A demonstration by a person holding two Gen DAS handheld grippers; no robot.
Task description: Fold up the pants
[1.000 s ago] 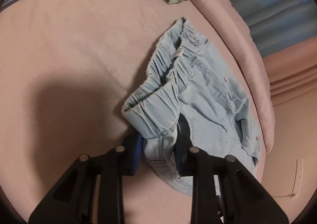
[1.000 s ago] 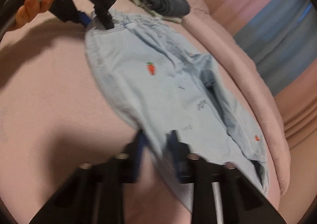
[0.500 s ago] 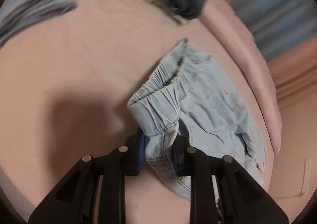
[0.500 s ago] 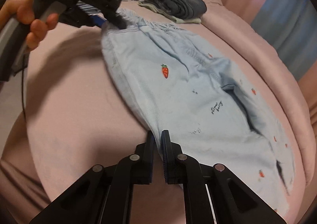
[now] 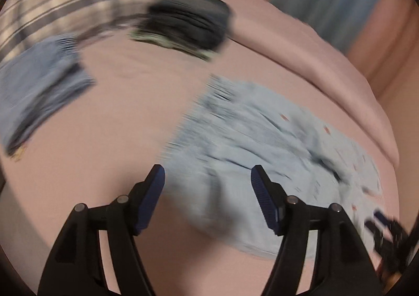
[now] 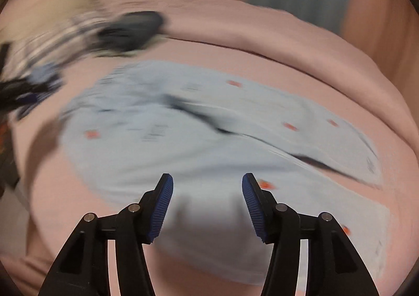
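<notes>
Light blue pants (image 6: 183,138) with small red prints lie spread on the pink bed (image 6: 288,41), waistband at the far left, legs running right. They also show in the left wrist view (image 5: 248,144), blurred. My left gripper (image 5: 208,175) is open and empty, hovering over the waist end. My right gripper (image 6: 207,183) is open and empty above the near leg. The other gripper shows blurred at the left edge of the right wrist view (image 6: 15,91) and at the lower right of the left wrist view (image 5: 385,227).
A dark folded garment (image 5: 188,20) lies at the far side of the bed, on something pale green. A folded blue-grey garment (image 5: 39,81) lies at the left, with plaid cloth (image 5: 52,12) behind it. A rolled pink duvet (image 5: 314,54) borders the right side.
Both grippers have opened and let go of the pants, which now lie flat on the bed. Both cameras have pulled back and are moving, blurring the views.
</notes>
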